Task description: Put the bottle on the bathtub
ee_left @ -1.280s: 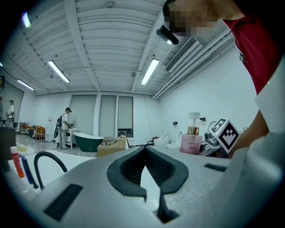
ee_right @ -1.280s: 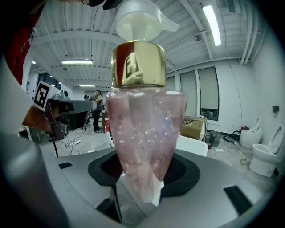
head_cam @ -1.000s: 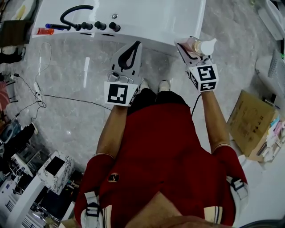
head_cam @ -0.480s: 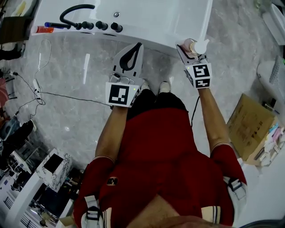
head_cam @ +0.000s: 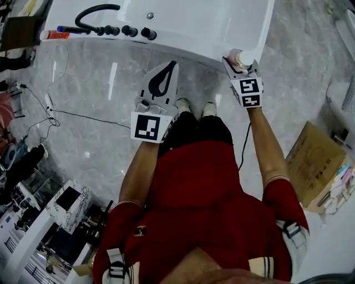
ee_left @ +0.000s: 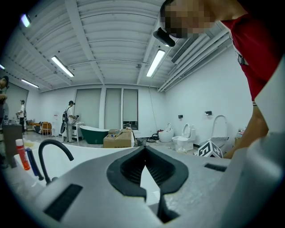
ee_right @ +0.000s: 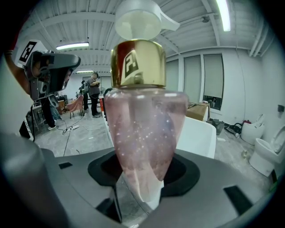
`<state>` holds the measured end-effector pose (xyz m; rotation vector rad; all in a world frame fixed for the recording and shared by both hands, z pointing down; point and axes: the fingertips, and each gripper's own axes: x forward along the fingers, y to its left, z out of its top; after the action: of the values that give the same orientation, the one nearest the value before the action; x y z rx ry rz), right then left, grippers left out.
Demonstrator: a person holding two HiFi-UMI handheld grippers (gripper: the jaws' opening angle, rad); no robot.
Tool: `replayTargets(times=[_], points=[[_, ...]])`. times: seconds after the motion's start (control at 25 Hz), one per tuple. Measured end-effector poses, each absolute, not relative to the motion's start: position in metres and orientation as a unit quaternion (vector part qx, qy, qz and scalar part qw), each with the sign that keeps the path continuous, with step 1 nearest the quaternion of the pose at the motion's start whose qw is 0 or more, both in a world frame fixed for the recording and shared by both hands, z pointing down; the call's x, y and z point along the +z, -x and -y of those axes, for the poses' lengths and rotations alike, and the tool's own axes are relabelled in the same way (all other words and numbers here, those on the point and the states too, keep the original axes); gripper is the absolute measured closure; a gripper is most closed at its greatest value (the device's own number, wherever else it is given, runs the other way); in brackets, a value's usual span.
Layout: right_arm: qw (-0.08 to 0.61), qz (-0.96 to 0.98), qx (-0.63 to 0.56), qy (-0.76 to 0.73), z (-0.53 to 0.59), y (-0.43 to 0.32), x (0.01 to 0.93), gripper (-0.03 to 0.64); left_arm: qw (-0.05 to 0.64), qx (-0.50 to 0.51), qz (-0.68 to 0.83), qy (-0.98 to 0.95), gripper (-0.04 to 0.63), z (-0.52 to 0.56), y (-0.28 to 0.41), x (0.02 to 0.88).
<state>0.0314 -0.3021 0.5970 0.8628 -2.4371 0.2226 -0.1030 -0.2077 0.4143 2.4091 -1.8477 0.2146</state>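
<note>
Item 1, your right claw (head_cam: 237, 60) (ee_right: 142, 178): clenched on the bottle (head_cam: 244, 57) (ee_right: 147, 129), both jaws pressing the narrow lower end of its body. The bottle stands upright in the grip.

Item 2, bottle: clear pink body with glitter flecks, gold collar, white pump top. The head view places it at the near right corner of the bathtub (head_cam: 260, 33) (ee_right: 202, 133), over the rim. You cannot tell from any view whether its base touches the rim.

Item 3, your left claw (head_cam: 171, 58) (ee_left: 143, 156): jaws drawn together at the tips, nothing between them. It hangs just short of the bathtub's near edge, well apart from the bottle.

Item 4, bathtub fittings: a curved black faucet (head_cam: 91, 14) (ee_left: 49, 151) and a row of black knobs (head_cam: 136, 31) at the left end. A red tube (head_cam: 52, 34) (ee_left: 20, 153) and a blue pen (head_cam: 69, 29) (ee_left: 30, 160) lie beside them.

Item 5, surroundings: grey marbled floor (head_cam: 100, 83) with a thin cable (head_cam: 61, 113) running across it on your left, and a cardboard box (head_cam: 313, 161) on your right.
</note>
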Motion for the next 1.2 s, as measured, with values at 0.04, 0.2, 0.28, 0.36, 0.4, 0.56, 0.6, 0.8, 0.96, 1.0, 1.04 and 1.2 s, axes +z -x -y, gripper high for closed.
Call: replayTargets(times=[0.04,0.2,0.28,0.36,0.4,0.56,0.6,0.8,0.96,1.0,1.04,1.2], points=[[0.272,0.904,0.083,-0.32,0.304,-0.031,0.602,0.387,0.05,0.074,0.607,-0.79,0.588,0.207,0.105,0.417],[0.28,0.901,0.088,-0.318,0.308,-0.027,0.621,0.387,0.055,0.083,0.615,-0.782,0.589,0.203,0.115,0.426],[0.284,0.901,0.089,-0.317,0.31,-0.026,0.629,0.387,0.056,0.084,0.619,-0.779,0.588,0.205,0.118,0.427],[0.286,0.9,0.089,-0.316,0.314,-0.026,0.635,0.387,0.058,0.089,0.623,-0.775,0.588,0.206,0.12,0.429],[0.286,0.9,0.089,-0.316,0.315,-0.025,0.638,0.387,0.058,0.089,0.623,-0.775,0.589,0.205,0.121,0.43],[0.285,0.9,0.089,-0.316,0.319,-0.02,0.645,0.387,0.054,0.092,0.621,-0.777,0.588,0.204,0.124,0.433],[0.285,0.901,0.088,-0.316,0.32,-0.02,0.646,0.385,0.055,0.093,0.621,-0.776,0.589,0.203,0.125,0.433],[0.278,0.903,0.089,-0.316,0.322,-0.016,0.647,0.385,0.054,0.093,0.623,-0.775,0.588,0.201,0.129,0.432],[0.275,0.904,0.088,-0.315,0.322,-0.016,0.647,0.382,0.054,0.097,0.622,-0.775,0.588,0.2,0.13,0.432],[0.274,0.904,0.088,-0.316,0.321,-0.016,0.647,0.38,0.053,0.095,0.622,-0.775,0.588,0.2,0.13,0.432],[0.274,0.904,0.088,-0.317,0.321,-0.016,0.647,0.379,0.054,0.094,0.622,-0.775,0.588,0.2,0.131,0.432],[0.269,0.901,0.093,-0.326,0.323,-0.016,0.647,0.374,0.058,0.094,0.621,-0.776,0.588,0.199,0.13,0.434]])
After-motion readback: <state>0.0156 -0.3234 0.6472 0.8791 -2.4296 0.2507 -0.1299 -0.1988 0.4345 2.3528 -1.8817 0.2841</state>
